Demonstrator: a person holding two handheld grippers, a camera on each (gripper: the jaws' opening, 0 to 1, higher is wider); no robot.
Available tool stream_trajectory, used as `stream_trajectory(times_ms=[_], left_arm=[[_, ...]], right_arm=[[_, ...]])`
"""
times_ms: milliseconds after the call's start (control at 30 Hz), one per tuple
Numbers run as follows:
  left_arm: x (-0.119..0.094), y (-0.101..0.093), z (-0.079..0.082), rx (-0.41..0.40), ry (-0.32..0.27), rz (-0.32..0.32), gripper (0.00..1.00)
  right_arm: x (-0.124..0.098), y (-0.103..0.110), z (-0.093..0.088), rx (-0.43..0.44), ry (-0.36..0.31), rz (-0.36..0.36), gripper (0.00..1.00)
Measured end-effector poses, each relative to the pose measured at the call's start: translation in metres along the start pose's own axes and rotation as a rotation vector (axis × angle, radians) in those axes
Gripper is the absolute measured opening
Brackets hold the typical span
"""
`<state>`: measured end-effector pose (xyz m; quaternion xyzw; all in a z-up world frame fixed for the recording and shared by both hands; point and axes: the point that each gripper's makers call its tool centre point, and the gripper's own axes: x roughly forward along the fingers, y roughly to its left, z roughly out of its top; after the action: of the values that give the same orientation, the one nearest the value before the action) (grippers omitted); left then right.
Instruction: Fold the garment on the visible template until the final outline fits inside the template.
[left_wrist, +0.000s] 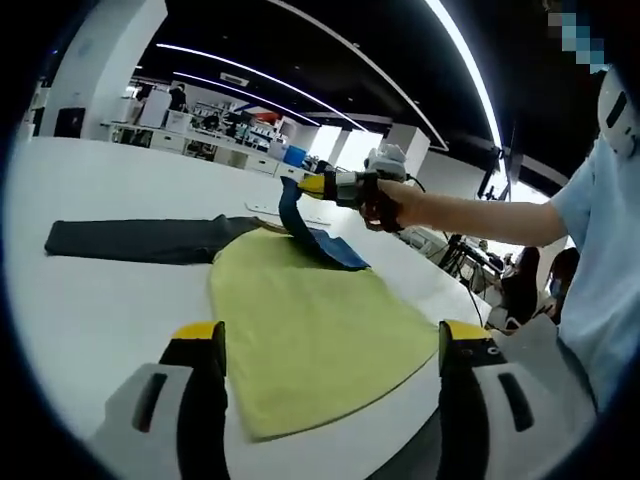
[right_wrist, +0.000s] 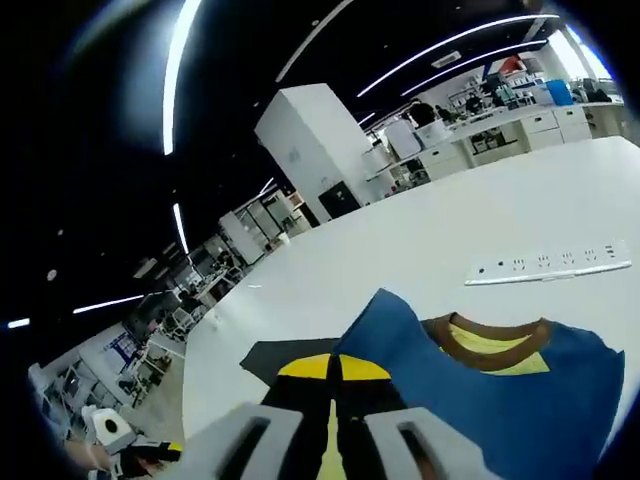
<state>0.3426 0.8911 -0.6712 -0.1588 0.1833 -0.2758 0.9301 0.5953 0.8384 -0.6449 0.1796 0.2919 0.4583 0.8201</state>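
Jaws of the left gripper (left_wrist: 328, 375) rise spread wide at the near edge of the left gripper view, holding nothing, poised above the near rim of the yellow template (left_wrist: 310, 335). Bare white table (left_wrist: 100, 300) lies open to the left of the template and beyond it. Farther in, the garment (left_wrist: 150, 240), dark blue, lies partly on the template's far edge, with 1 dark sleeve stretched flat to the left. At its right end the right gripper (left_wrist: 318, 184), held by a person's hand (left_wrist: 385, 203), lifts a strip of the blue cloth clear of the table. Seen in the right gripper view, that gripper's 2 yellow-tipped jaws are pressed together on a fold of the garment (right_wrist: 480, 400), whose brown collar (right_wrist: 495, 345) shows yellow inside. Beyond the cloth a white power strip (right_wrist: 550, 265) lies on the table (right_wrist: 400, 250), apart from the garment. Far off stand a white pillar (right_wrist: 310, 150) and benches.
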Motion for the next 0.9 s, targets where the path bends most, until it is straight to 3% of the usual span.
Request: stream_trajectory(times_ms=[533,800,900], left_arm=[[-0.002,0.004,-0.001,-0.003,0.008,0.013,0.84],[-0.003,0.006,-0.003,-0.007,0.015,0.021,0.83],[-0.003,0.006,-0.003,-0.010,0.015,0.021,0.83]], right_arm=[[0.036,0.001,-0.056,-0.027,0.135,-0.013,0.00],[0.047,0.002,-0.069,-0.018,0.161,-0.013,0.00],[0.049,0.006,-0.071,-0.071,0.175,-0.008,0.00]])
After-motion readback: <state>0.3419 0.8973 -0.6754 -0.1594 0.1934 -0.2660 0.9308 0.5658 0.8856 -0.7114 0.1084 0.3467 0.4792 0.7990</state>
